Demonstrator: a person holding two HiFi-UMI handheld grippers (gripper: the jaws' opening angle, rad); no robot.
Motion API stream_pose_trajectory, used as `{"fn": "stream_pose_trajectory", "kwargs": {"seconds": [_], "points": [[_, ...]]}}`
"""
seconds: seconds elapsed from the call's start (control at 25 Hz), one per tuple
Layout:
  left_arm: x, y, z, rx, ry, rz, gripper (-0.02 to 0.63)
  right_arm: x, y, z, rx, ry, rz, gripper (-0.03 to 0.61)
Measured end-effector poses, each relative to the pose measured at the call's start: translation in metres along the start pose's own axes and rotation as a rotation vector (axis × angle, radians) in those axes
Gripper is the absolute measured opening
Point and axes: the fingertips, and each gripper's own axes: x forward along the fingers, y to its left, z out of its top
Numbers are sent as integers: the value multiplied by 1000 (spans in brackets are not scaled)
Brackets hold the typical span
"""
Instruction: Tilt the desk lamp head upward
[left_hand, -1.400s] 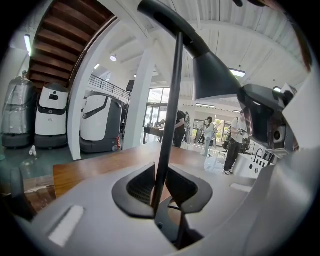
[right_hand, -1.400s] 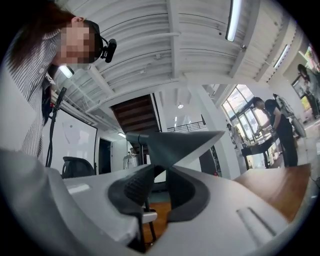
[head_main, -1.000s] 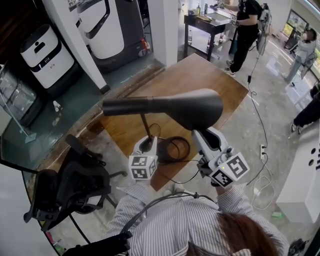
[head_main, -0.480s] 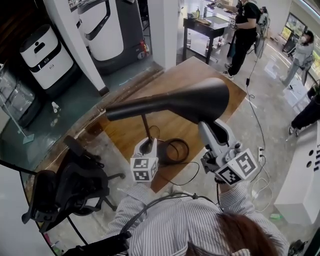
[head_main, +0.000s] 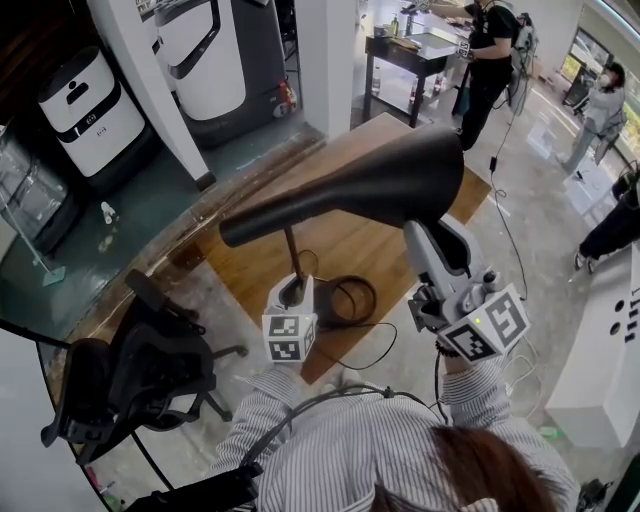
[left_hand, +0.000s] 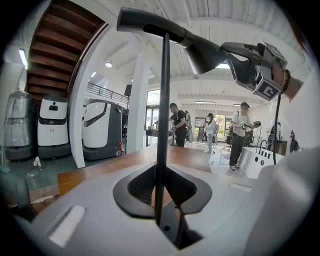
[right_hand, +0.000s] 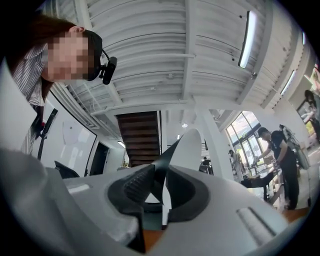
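The black desk lamp has a cone head (head_main: 380, 185), a thin stem (head_main: 291, 254) and a ring base (head_main: 345, 300) on the wooden table (head_main: 345, 245). The head's wide end slants upward at the right. My left gripper (head_main: 292, 290) is shut on the stem low down; in the left gripper view the stem (left_hand: 161, 125) runs straight up between the jaws to the head (left_hand: 175, 35). My right gripper (head_main: 432, 235) is shut on the rim of the head's wide end. In the right gripper view the thin black rim (right_hand: 165, 162) sits pinched between the pads.
A black office chair (head_main: 140, 370) stands left of the table. White robot units (head_main: 85, 100) line the back left. People (head_main: 490, 60) stand by a dark side table (head_main: 410, 50) at the back right. A cable (head_main: 515, 250) trails on the floor.
The lamp head's wide end has swung upward, from level to slanted. My right gripper has risen and moved right with the rim. The left gripper has stayed on the stem.
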Motion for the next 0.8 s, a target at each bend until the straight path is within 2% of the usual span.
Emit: {"fn": "stream_pose_trajectory", "kwargs": {"seconds": [0.8], "points": [[3, 2, -3, 55, 14, 17, 54, 34, 14, 40, -193, 5, 61, 77]]}}
